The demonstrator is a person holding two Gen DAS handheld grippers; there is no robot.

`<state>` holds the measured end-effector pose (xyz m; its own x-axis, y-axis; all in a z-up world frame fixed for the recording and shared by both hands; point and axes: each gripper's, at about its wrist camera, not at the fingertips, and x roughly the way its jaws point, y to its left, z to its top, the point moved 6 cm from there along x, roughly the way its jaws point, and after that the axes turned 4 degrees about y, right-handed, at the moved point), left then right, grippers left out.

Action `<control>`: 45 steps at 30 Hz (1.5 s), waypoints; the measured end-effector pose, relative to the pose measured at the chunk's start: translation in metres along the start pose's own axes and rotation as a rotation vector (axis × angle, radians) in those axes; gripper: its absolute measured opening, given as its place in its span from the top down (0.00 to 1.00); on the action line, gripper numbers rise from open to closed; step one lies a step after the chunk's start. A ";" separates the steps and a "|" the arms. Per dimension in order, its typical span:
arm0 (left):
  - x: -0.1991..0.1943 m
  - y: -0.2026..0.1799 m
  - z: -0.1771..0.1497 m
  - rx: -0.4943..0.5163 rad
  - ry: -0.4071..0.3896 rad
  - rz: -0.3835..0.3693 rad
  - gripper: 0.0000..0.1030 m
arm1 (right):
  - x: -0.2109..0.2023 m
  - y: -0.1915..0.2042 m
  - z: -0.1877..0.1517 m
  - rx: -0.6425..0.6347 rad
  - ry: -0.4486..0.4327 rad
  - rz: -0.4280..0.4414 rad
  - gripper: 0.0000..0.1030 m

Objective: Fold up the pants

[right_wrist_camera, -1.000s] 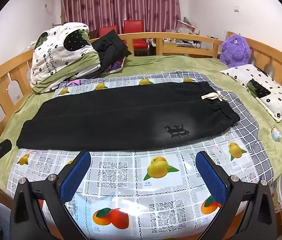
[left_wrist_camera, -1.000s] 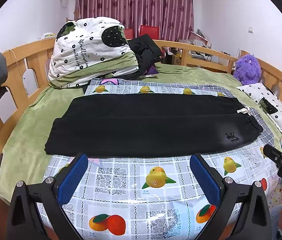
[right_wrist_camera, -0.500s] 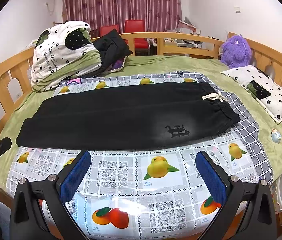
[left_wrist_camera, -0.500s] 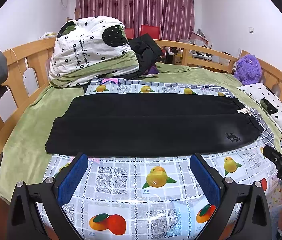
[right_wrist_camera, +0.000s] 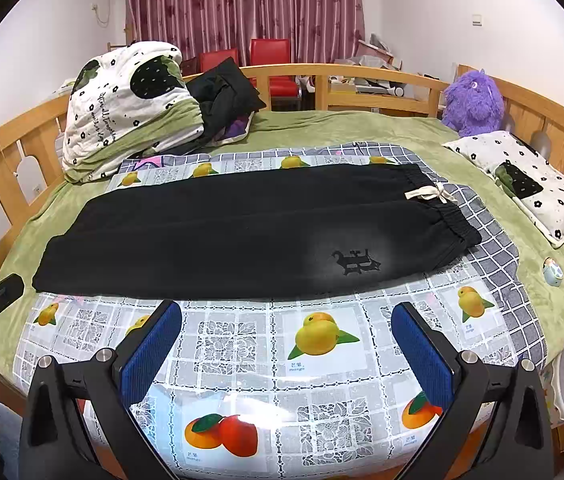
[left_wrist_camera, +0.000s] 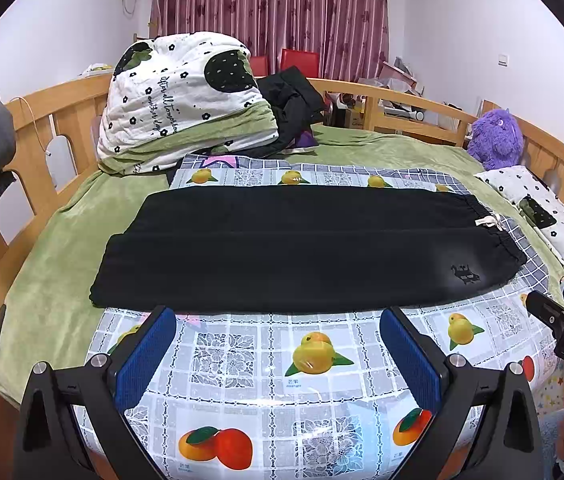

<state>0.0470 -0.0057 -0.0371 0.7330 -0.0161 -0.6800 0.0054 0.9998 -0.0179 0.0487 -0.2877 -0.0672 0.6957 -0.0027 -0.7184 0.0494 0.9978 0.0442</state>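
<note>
Black pants (left_wrist_camera: 301,248) (right_wrist_camera: 250,232) lie flat across the fruit-print plastic sheet (left_wrist_camera: 313,364) (right_wrist_camera: 321,360) on the bed, legs side by side, cuffs to the left, waistband with a cream drawstring (right_wrist_camera: 427,194) to the right. My left gripper (left_wrist_camera: 278,354) hovers open over the sheet, just short of the pants' near edge. My right gripper (right_wrist_camera: 287,344) is open too, at a similar distance from that edge. Each gripper also shows at the rim of the other's view.
A folded white-and-green quilt (left_wrist_camera: 178,100) and dark clothes (left_wrist_camera: 289,100) sit at the back left. A purple plush toy (right_wrist_camera: 471,100) and a spotted pillow (right_wrist_camera: 529,184) lie on the right. Wooden rails (left_wrist_camera: 42,128) ring the bed. A small round object (right_wrist_camera: 553,272) rests on the green blanket.
</note>
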 end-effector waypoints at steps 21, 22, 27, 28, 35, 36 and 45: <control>0.001 -0.002 -0.001 -0.003 0.001 -0.009 0.00 | 0.001 0.002 -0.001 -0.005 0.001 0.003 0.00; 0.001 -0.002 -0.001 -0.003 0.002 -0.008 0.00 | 0.001 0.003 -0.001 -0.006 0.001 0.003 0.00; 0.002 -0.001 -0.003 -0.005 0.003 -0.012 0.00 | 0.001 0.005 -0.002 -0.011 0.001 0.007 0.00; 0.002 -0.002 -0.003 -0.006 0.002 -0.014 0.00 | 0.001 0.005 -0.002 -0.012 0.000 0.007 0.00; 0.007 -0.002 -0.005 -0.013 0.004 -0.026 0.00 | 0.001 0.005 -0.001 -0.013 -0.004 0.005 0.00; 0.009 -0.001 -0.005 -0.015 0.010 -0.029 0.00 | 0.001 0.006 -0.001 -0.011 -0.004 0.002 0.00; 0.026 -0.002 -0.001 -0.052 0.051 -0.060 0.00 | 0.006 0.011 0.005 0.038 -0.031 0.044 0.00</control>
<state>0.0655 -0.0079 -0.0554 0.6969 -0.0777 -0.7129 0.0118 0.9952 -0.0969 0.0570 -0.2769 -0.0677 0.7198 0.0386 -0.6932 0.0451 0.9938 0.1021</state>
